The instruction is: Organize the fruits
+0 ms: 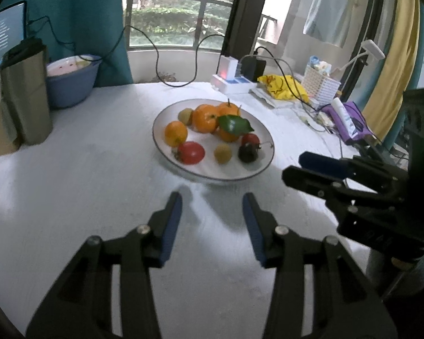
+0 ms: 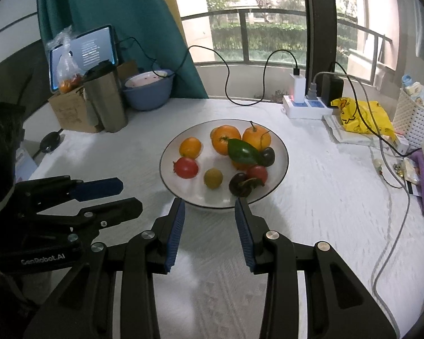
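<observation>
A white plate (image 1: 257, 166) (image 2: 169, 180) on the white table holds several fruits: oranges (image 1: 175, 133) (image 2: 225, 139), one with a green leaf (image 1: 234, 124) (image 2: 241, 150), a red tomato (image 1: 191, 152) (image 2: 186, 167), a small yellow-green fruit (image 1: 222, 154) (image 2: 212, 178), a dark mangosteen (image 1: 248, 152) (image 2: 239, 184) and a kiwi (image 1: 185, 115). My left gripper (image 1: 212, 197) is open and empty, just short of the plate's near rim; it also shows in the right wrist view (image 2: 127, 195). My right gripper (image 2: 209, 204) is open and empty at the plate's near edge; it also shows in the left wrist view (image 1: 294, 166).
A steel tumbler (image 2: 106, 100), a cardboard box (image 2: 70, 111) and a blue basin (image 2: 148, 90) stand at the back left. A power strip (image 2: 305, 107), cables, a yellow bag (image 2: 361, 117) and a white basket (image 2: 415, 118) crowd the back right.
</observation>
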The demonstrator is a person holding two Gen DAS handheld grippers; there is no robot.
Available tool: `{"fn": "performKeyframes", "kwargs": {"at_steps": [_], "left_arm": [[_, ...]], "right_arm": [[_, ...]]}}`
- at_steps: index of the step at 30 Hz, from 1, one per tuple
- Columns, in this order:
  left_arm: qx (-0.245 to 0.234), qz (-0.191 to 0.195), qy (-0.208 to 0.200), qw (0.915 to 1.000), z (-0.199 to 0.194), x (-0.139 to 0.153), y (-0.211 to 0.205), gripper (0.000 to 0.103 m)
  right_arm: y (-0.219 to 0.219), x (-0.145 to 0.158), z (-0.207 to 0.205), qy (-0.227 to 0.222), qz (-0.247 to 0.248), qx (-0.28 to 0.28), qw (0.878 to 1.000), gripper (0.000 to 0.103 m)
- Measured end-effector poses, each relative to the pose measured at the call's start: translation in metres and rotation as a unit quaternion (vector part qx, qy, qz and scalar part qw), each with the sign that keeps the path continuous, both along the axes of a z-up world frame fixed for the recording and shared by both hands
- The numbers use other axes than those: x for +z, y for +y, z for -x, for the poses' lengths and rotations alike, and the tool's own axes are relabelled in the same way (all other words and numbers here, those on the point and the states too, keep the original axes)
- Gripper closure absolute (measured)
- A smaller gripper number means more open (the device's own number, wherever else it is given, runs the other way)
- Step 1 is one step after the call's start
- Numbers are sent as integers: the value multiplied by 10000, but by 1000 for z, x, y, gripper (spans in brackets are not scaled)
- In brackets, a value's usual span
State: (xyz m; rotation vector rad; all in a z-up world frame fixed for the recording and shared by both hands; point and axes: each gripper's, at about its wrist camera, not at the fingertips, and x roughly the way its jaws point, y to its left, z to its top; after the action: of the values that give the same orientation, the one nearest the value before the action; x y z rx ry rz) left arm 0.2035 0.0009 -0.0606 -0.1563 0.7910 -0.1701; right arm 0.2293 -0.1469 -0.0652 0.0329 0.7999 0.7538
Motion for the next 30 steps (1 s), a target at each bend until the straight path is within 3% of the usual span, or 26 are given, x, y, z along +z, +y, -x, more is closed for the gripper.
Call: {"fn": "performKeyframes", "kwargs": {"at_steps": [9, 18, 20, 22, 24, 30], "left_arm": [[16, 0, -34, 10000, 30, 0, 1, 57], [59, -189, -422, 9989, 60, 17, 1, 56], [43, -210, -530, 9984, 67, 21, 0, 56], [47, -236, -605, 9979, 73, 25, -1, 53], [45, -212, -683, 9974, 79, 29, -2, 34], [66, -418, -1031, 9938, 102, 46, -10, 28]], "right_arm": [[-1, 6, 28, -54, 21, 26, 10000, 64], [-9, 18, 53, -205, 18, -67, 9998, 63], [-12, 22, 59, -255, 6, -109, 9996, 57], [-15, 26, 63, -295, -21, -144, 9995, 54], [-19, 30, 69, -359, -45, -188, 9992, 53], [-32, 43, 86, -529, -104, -315, 9980, 52]]}}
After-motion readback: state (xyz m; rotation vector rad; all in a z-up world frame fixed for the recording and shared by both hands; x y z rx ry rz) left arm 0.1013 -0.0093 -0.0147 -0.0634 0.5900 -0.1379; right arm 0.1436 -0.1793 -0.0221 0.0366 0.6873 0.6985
